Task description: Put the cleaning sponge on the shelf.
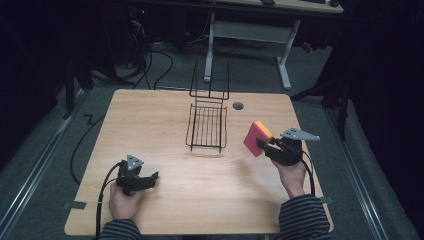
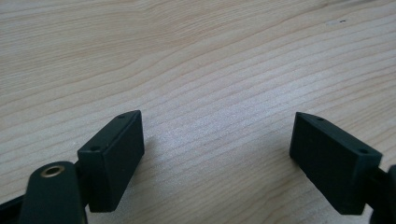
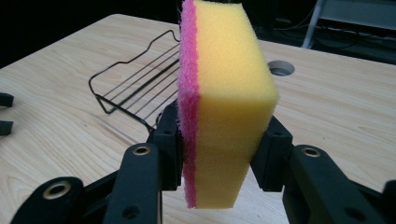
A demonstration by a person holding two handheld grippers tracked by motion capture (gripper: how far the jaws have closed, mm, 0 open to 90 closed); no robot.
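Sponge in right tongs

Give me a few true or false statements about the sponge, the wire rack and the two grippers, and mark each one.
1. The right gripper is shut on the sponge. True.
2. The sponge lies inside the wire rack. False: it is held above the table, to the right of the rack.
3. The left gripper is open with nothing between its jaws. True.
4. The sponge is blue and green. False: it is yellow with a pink layer.
5. The left gripper holds the rack. False: it is apart from it, near the table's front.
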